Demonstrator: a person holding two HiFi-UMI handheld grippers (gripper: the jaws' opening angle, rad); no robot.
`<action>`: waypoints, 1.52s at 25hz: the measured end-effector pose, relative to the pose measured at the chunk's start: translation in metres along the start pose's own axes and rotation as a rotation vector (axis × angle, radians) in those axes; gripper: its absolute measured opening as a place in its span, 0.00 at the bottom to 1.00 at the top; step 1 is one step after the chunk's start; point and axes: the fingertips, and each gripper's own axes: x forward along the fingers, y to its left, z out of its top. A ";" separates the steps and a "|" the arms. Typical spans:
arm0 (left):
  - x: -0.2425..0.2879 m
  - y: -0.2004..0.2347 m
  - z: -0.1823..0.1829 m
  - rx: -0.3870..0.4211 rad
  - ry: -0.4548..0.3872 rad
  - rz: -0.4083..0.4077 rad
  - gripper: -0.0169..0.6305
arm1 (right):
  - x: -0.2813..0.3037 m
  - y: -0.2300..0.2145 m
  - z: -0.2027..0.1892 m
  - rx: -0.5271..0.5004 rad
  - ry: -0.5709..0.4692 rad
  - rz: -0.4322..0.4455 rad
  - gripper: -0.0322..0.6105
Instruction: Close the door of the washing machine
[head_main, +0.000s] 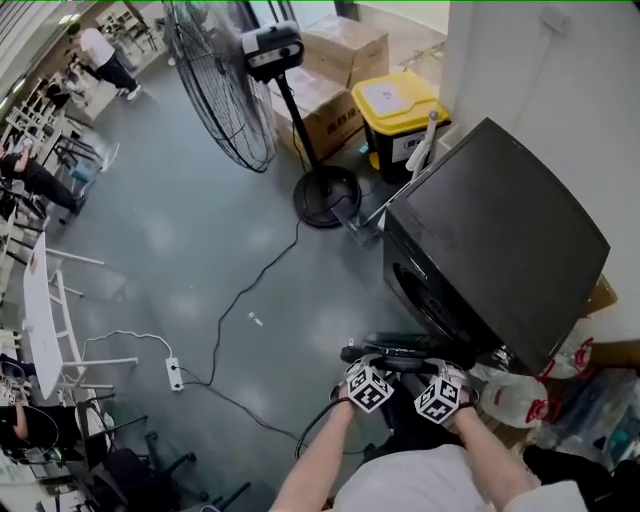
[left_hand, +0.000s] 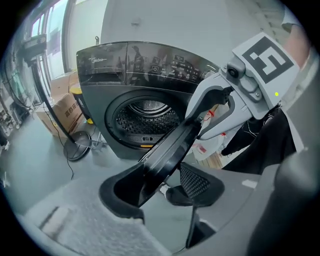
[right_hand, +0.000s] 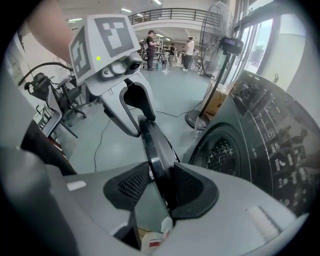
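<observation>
The dark washing machine (head_main: 500, 240) stands at the right with its round door (head_main: 400, 352) swung out toward me. Both grippers are at the door's free edge, the left gripper (head_main: 368, 386) beside the right gripper (head_main: 440, 398). In the left gripper view the door (left_hand: 170, 150) runs between the wide-apart jaws of the left gripper (left_hand: 157, 185); it lies against one pad and clear of the other. Behind it the drum (left_hand: 147, 117) is open. In the right gripper view the right gripper (right_hand: 160, 182) pinches the door's rim (right_hand: 157, 150) between both pads.
A standing fan (head_main: 230, 80) with a round base (head_main: 325, 195) stands left of the machine, its cable (head_main: 240, 300) running to a power strip (head_main: 175, 373). A yellow bin (head_main: 400, 110) and cardboard boxes (head_main: 340, 45) sit behind. A white jug (head_main: 515, 395) lies by my right.
</observation>
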 end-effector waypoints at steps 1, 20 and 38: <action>0.002 0.004 0.003 0.011 0.002 -0.007 0.37 | 0.001 -0.005 0.002 0.010 -0.001 -0.003 0.29; 0.017 0.044 0.047 0.208 0.064 -0.101 0.38 | 0.005 -0.046 0.017 0.291 -0.056 -0.091 0.30; 0.024 0.069 0.089 0.291 -0.218 -0.075 0.39 | 0.004 -0.089 0.022 0.576 -0.096 -0.354 0.34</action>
